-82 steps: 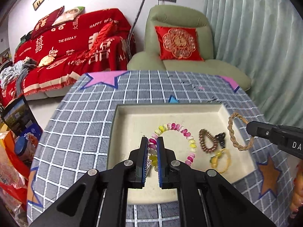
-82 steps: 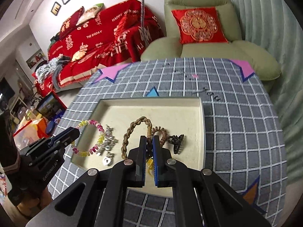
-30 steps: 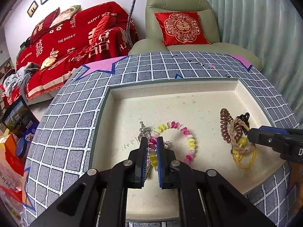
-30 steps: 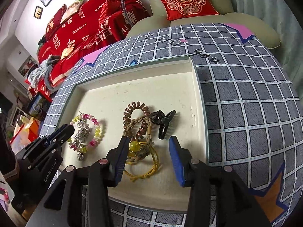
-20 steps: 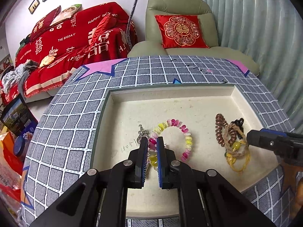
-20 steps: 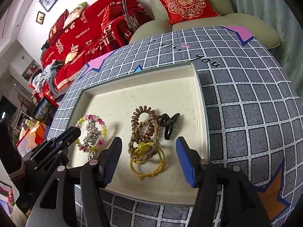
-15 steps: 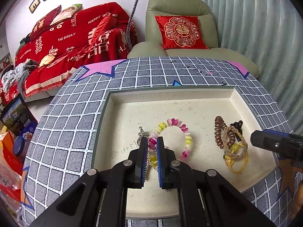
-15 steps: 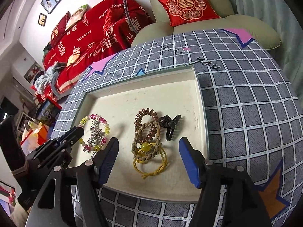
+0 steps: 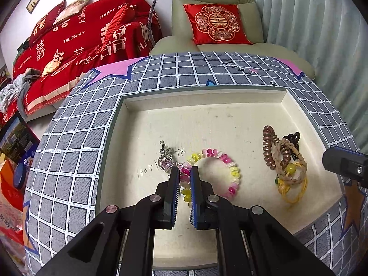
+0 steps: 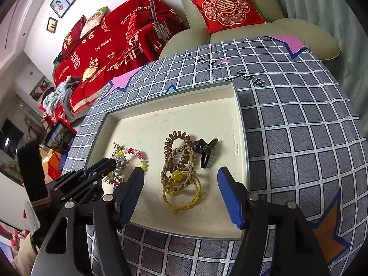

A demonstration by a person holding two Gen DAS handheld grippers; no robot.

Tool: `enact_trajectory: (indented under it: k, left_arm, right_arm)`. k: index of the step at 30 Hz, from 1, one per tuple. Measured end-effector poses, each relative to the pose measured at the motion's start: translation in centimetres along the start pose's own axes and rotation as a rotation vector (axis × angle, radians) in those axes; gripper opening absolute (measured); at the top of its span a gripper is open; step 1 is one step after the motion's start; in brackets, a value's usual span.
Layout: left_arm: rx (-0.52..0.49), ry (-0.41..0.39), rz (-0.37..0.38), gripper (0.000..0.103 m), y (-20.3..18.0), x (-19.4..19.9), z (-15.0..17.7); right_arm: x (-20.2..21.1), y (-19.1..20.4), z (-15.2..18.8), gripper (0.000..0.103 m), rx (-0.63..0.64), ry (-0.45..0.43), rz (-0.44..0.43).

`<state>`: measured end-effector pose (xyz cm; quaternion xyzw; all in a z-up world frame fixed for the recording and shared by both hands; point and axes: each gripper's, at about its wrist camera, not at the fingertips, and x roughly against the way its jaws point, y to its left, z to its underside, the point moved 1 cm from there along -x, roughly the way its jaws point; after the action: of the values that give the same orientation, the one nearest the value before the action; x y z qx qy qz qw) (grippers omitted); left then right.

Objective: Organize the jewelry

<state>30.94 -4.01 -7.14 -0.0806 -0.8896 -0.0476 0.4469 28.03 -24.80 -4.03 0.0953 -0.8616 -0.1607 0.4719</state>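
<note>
A cream tray point(image 9: 207, 105) point(image 10: 240, 124) sits on the grid-patterned table. My left gripper point(image 9: 184, 171) is shut on the pink and yellow bead bracelet point(image 9: 230, 165) at its left side, low over the tray floor; a silver heart charm point(image 9: 166, 162) lies beside it. My right gripper point(image 10: 180, 172) is open and empty, above the front of the tray. Between its fingers lies a pile: a braided rope bracelet point(image 10: 169, 161), a brown spiral hair tie point(image 10: 176, 138), a yellow cord with a bead point(image 10: 181, 195) and a black claw clip point(image 10: 205, 150).
The table's grid cloth point(image 10: 299, 138) surrounds the tray. A red-covered sofa point(image 9: 80, 39) and a green armchair with a red cushion point(image 9: 216, 23) stand behind. Boxes and bags point(image 9: 13, 161) are on the floor at left. Curtains point(image 9: 322, 23) hang at right.
My right gripper has opened, released the braided bracelet onto the pile and pulled back upward. My left gripper stays shut on the bead bracelet.
</note>
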Motion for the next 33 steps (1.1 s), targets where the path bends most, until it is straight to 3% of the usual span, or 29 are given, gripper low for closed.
enact_trajectory:
  k: [8,10,11,18,20,27,29,33]
  left_arm:
    - [0.02,-0.01,0.011,0.019,0.3,0.2,-0.1]
    - [0.023,-0.014,0.003,0.093,0.3,0.4,-0.2]
    - [0.034,-0.043,-0.019,0.103,0.4,0.7,-0.2]
    - [0.011,-0.09,-0.056,0.103,0.4,1.2,-0.7]
    - [0.005,-0.105,-0.067,0.103,0.4,1.7,-0.4]
    - [-0.002,-0.122,-0.082,0.103,0.6,3.9,1.5]
    - [0.0,-0.12,-0.088,0.103,0.5,4.6,2.2]
    - [0.002,-0.118,-0.098,0.103,0.6,6.1,3.8]
  right_arm:
    - [0.3,0.0,0.0,0.07,-0.004,-0.014,-0.002]
    - [0.4,0.0,-0.1,0.07,-0.006,-0.018,-0.002]
    - [0.4,0.0,-0.1,0.07,-0.007,-0.02,-0.002]
    - [0.7,-0.3,-0.1,0.07,-0.019,-0.031,0.001]
    - [0.8,-0.2,0.0,0.083,-0.01,-0.031,0.012]
    - [1.1,0.6,0.7,0.085,0.037,-0.037,0.065]
    - [1.2,1.0,1.4,0.103,0.058,-0.041,0.089]
    - [1.9,1.4,2.7,0.103,0.079,-0.051,0.105]
